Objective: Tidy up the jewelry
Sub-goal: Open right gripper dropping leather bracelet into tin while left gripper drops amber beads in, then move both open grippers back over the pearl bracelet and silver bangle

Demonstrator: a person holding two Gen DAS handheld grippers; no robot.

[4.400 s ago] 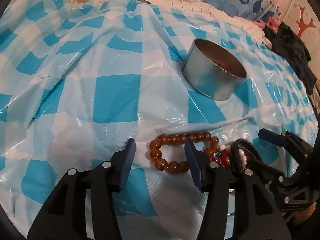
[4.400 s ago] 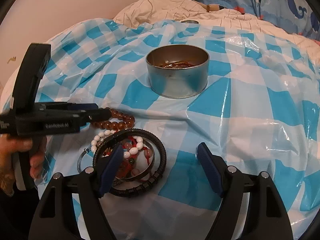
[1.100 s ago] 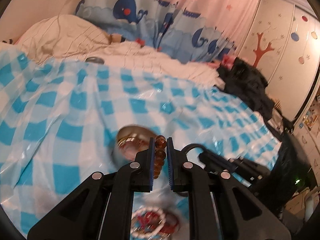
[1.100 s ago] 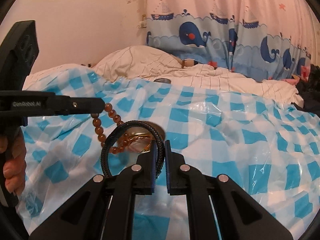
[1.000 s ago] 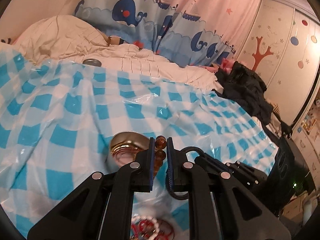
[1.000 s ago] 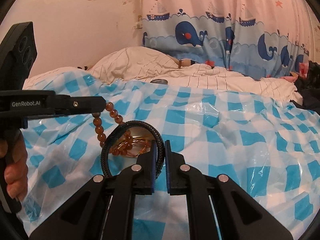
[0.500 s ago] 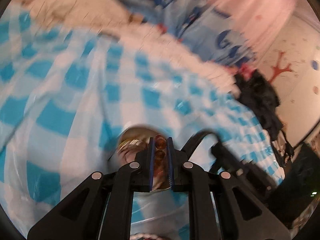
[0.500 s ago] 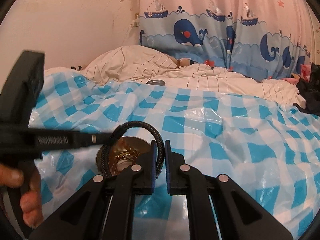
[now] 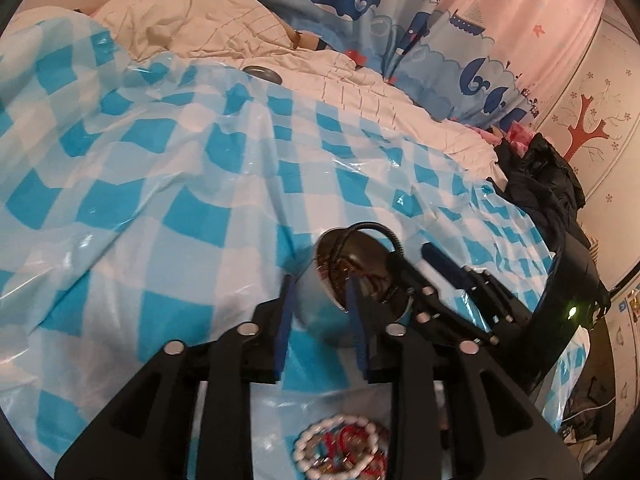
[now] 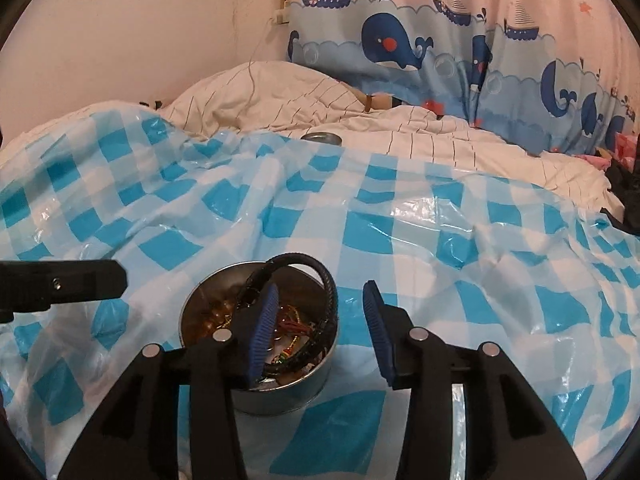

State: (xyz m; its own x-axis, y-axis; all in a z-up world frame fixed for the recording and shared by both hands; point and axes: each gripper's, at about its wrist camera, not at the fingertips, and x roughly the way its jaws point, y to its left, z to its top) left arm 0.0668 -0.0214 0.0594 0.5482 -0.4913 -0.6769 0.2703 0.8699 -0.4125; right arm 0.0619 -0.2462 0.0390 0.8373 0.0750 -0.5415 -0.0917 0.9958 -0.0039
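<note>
Both my grippers, left and right, are opening, empty now; the black bracelet just dropped into the tin at 12 o'clock

Right gripper over round metal tin, jaws opening, pads clear. Black braided bracelet leans inside tin, rising above its rim.

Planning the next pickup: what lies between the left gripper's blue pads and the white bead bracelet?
In the left wrist view, only bare blue-checked plastic sheet lies between the left gripper, its jaws opening beside the round metal tin, and the white bead bracelet.
</note>
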